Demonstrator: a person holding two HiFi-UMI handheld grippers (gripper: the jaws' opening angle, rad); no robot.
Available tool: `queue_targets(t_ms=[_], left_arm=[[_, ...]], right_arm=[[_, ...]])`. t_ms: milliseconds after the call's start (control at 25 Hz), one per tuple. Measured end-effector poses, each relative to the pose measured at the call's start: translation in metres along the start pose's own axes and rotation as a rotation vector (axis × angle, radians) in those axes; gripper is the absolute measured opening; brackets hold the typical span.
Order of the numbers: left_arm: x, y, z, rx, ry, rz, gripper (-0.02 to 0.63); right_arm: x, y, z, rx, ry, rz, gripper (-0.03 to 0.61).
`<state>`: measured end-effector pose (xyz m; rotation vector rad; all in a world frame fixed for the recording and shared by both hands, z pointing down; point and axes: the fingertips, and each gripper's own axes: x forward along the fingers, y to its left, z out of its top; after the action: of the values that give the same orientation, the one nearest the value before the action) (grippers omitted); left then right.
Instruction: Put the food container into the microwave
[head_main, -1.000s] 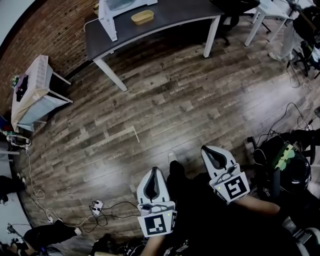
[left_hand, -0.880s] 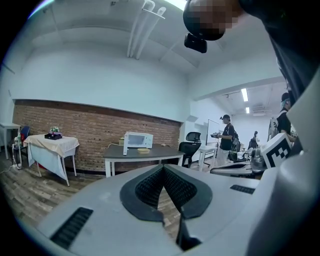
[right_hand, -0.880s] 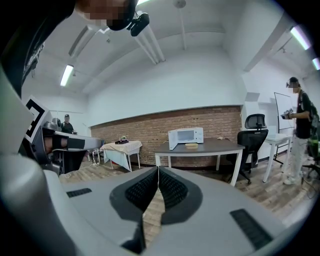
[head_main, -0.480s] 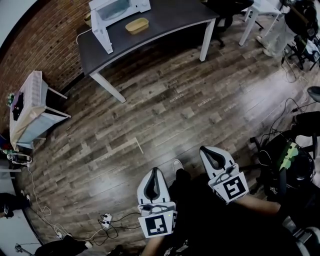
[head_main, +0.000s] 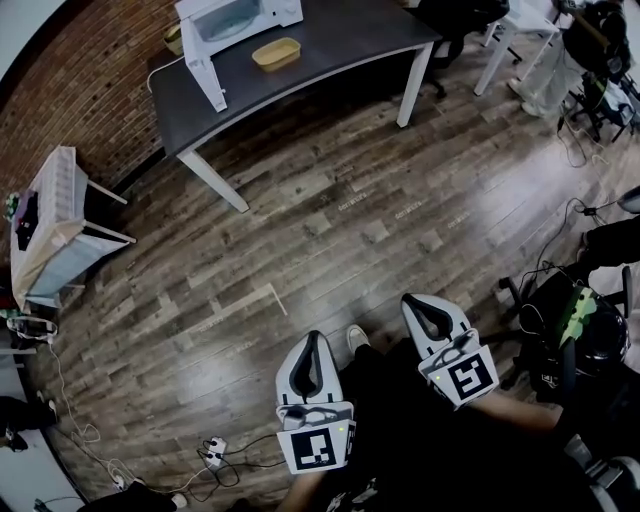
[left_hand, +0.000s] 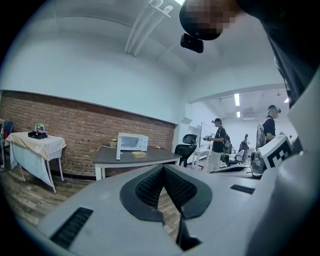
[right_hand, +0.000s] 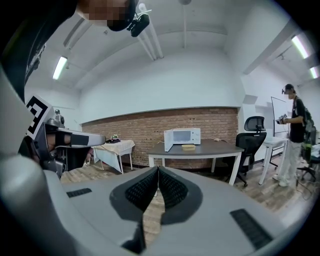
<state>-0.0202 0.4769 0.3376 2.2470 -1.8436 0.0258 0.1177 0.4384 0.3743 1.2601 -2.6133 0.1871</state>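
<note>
**Both grippers shut, nothing in them**

Left gripper (head_main: 311, 342) and right gripper (head_main: 421, 302) both have their jaws pressed together at the tips, and neither is holding anything (just wood floor (head_main: 350, 200) below them). The food container (head_main: 276, 53) sits on the dark table (head_main: 345, 35) across the room, just beside the white microwave (head_main: 237, 18), whose door hangs open. It's well apart from both grippers.
</note>
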Motion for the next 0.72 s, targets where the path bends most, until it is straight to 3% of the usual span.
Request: queue_targets(t_ms=[440,720], left_arm=[[0.012,0.014,0.002,-0.007,0.001,-0.047,0.003],[0.007,0.02,0.002,-0.006,-0.004,-0.017,0.003]], right_arm=[[0.013,0.003,0.005,0.016,0.011,-0.03,0.063],[0.017,0.011,0.007,0.013,0.008,0.006,0.063]])
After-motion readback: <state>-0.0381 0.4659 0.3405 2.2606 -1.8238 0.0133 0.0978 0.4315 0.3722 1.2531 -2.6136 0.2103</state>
